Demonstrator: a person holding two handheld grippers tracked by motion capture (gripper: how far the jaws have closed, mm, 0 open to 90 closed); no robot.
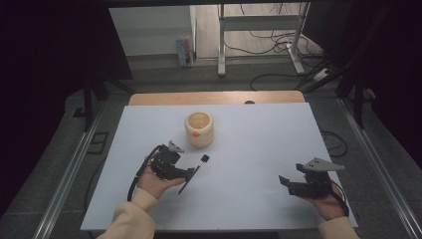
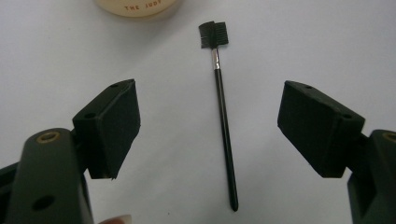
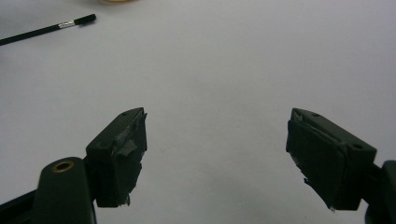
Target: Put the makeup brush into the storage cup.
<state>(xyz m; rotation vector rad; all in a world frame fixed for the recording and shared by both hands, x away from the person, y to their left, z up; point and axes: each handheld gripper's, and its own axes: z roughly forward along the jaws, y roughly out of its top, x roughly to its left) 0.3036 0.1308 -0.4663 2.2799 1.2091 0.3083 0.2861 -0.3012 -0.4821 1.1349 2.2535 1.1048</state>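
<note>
A thin black brush point(image 2: 224, 130) with a short bristled head lies flat on the white table point(image 1: 249, 149), its head toward a cream cup point(image 1: 199, 128). My left gripper point(image 2: 208, 100) is open, with one jaw on each side of the brush handle and neither touching it. In the high view the left gripper point(image 1: 189, 174) sits at the lower end of the brush point(image 1: 200, 164). My right gripper point(image 1: 284, 181) hovers at the table's right front, open and empty. Its own view shows the right gripper point(image 3: 217, 116) over bare table, the brush point(image 3: 46, 29) far off at top left.
The cream cup point(image 2: 135, 5) has an orange mark and printed lettering, and stands just beyond the brush head. A wooden strip point(image 1: 214, 97) runs along the table's far edge. Metal rails point(image 1: 69, 169) flank the table, and cables lie on the floor behind.
</note>
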